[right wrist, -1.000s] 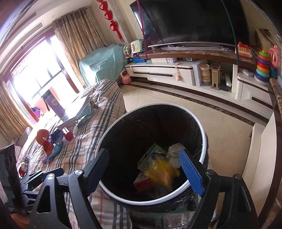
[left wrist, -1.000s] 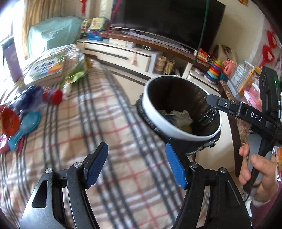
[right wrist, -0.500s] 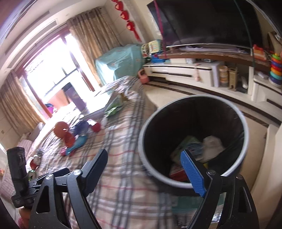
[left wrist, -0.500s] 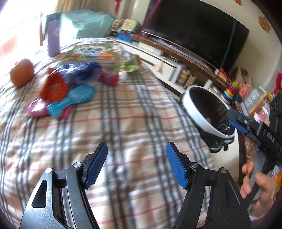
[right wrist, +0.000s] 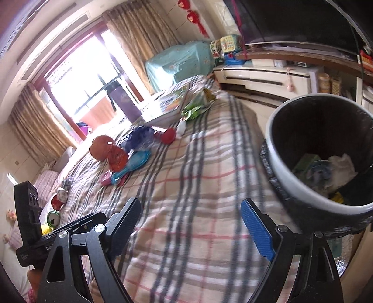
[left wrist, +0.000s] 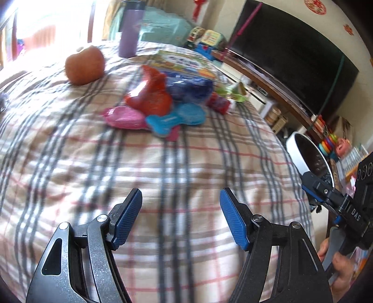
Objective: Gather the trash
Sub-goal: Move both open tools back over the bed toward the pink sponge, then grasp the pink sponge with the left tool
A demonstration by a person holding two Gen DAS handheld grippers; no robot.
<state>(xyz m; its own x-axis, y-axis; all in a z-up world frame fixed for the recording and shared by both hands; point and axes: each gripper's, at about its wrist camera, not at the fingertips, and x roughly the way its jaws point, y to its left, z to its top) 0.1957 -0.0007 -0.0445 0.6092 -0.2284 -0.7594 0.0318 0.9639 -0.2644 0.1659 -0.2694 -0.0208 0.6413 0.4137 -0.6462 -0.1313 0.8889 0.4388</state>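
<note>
- A home living room, lived in by a family with a child.
- A large dark television (right wrist: 303,21) fills the upper right, above a long low cream media cabinet (right wrist: 263,79).
- Tan curtains (right wrist: 139,37) frame a bright window (right wrist: 81,67) at upper left.
- Red hanging ornaments (right wrist: 195,18) decorate the wall.
- Toys, among them a stacking-ring toy (left wrist: 327,144), sit at the right edge; a plaid cloth (left wrist: 163,174) fills the centre.
</note>
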